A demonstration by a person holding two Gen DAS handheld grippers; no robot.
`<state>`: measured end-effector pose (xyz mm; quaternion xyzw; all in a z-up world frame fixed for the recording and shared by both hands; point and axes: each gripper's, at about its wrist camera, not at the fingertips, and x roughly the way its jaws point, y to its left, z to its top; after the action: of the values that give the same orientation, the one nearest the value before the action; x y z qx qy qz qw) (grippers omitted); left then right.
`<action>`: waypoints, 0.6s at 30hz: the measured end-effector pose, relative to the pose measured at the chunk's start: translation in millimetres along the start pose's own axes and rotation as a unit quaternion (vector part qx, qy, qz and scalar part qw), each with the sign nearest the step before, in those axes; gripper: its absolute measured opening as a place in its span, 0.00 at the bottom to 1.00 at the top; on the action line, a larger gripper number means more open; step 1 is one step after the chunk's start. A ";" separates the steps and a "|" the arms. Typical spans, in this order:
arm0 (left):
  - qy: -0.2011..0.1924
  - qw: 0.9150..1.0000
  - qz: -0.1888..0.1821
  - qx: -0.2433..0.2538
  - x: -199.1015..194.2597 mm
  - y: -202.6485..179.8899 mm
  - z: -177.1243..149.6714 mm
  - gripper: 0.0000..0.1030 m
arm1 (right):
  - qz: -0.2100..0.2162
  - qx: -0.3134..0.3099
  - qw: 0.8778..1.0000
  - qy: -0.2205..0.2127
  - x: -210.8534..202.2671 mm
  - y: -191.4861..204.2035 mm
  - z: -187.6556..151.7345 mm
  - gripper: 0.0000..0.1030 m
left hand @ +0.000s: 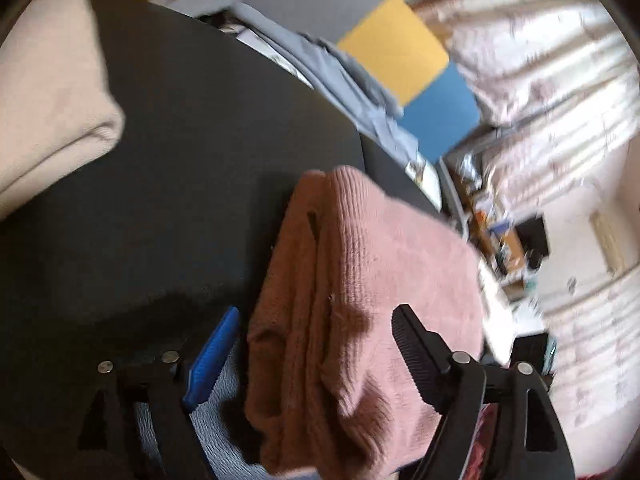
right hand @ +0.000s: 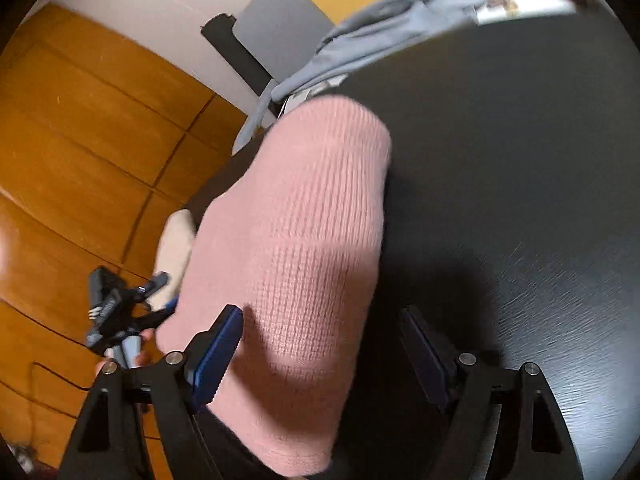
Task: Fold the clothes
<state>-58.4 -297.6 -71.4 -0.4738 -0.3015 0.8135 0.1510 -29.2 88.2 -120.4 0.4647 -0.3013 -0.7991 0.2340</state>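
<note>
Both tongs, left tongs [left hand: 312,350] and right tongs [right hand: 320,344], gape wide open, gripping nothing, over one folded pink knit sweater [right hand: 296,240] on the black bench [right hand: 500,200]; one beige garment [left hand: 48,92] and one grey-blue garment [left hand: 320,64] sit further off.

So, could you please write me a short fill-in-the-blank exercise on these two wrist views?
1. The folded knit sweater is ____ in colour.
2. It lies on a ____ table.
3. The jaws of the right gripper stand ____.
4. The crumpled garment at the table's far edge is ____.

Missing words: pink; black; open; grey-blue
</note>
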 end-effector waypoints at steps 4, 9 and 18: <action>0.043 0.998 0.017 0.032 24.1 -5.8 2.4 0.80 | 0.050 0.047 0.998 0.017 20.3 -12.4 -0.3 0.79; 0.066 0.997 0.005 0.033 44.7 -7.6 11.6 0.81 | 0.066 0.042 0.996 0.032 32.4 -7.5 -0.8 0.81; 0.099 0.978 0.106 0.153 68.5 -36.4 24.9 1.00 | 0.075 0.045 0.994 0.062 33.3 -3.1 -3.7 0.81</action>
<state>-116.0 -241.7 -85.7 -0.5528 -0.1050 0.8104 0.1632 -41.5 67.7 -144.1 0.4999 -0.3560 -0.7345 0.2898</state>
